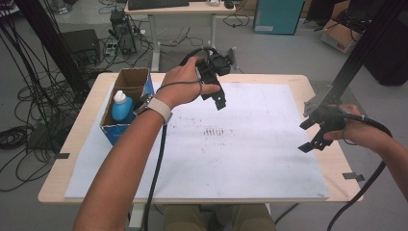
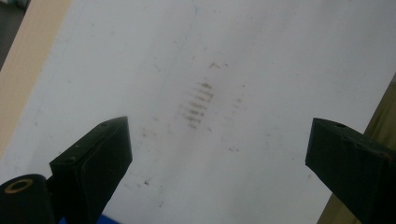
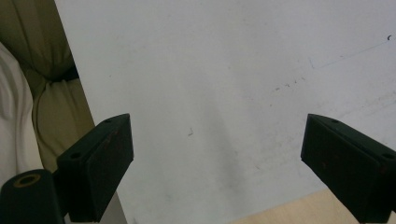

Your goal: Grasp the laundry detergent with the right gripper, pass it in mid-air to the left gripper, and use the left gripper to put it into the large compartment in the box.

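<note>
Blue bottle with white cap stood upright in the open cardboard box at the counter's far-left corner. It lay just left of and below the left gripper, on the near side of the left wrist; long axis vertical. Left gripper was released, nothing between the jaws, tips aimed at the smudged white sheet, away from the box. Right gripper was also released and empty, over the right edge of the sheet, well apart from the bottle. Left hand clearly the nearer. Room: cables on grey floor, desk behind.
</note>
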Demonstrator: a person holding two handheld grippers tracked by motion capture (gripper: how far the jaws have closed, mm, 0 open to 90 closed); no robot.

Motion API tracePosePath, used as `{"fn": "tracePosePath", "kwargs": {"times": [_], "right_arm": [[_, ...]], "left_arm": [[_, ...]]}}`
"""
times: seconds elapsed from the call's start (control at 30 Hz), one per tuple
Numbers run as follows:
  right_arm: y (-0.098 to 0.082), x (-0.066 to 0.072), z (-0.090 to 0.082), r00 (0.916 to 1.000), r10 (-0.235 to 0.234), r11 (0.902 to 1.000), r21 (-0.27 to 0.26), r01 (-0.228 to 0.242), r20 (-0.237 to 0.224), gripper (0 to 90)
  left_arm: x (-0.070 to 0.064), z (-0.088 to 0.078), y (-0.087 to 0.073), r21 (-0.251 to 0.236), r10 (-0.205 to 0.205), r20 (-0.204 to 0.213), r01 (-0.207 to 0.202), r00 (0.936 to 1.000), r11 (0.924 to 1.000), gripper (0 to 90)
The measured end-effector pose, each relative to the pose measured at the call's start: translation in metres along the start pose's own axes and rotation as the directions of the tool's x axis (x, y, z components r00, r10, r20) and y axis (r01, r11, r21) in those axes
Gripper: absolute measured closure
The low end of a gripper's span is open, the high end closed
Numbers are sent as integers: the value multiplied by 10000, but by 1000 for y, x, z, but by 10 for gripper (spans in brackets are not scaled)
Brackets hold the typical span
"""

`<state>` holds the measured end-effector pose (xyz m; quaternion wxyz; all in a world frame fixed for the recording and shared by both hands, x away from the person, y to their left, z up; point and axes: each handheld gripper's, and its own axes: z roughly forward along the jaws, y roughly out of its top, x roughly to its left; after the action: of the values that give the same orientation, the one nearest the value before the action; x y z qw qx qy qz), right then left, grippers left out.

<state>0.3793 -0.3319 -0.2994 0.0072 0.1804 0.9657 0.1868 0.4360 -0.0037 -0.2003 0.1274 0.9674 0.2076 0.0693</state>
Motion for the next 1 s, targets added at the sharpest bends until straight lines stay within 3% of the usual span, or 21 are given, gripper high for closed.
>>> {"fn": "tracePosePath", "kwargs": {"times": [1.0], "right_arm": [[4, 1, 3, 9998, -159, 9999, 25, 160, -98, 94]], "left_arm": [[2, -2, -1, 50, -143, -206, 144, 9997, 9999, 79]]}}
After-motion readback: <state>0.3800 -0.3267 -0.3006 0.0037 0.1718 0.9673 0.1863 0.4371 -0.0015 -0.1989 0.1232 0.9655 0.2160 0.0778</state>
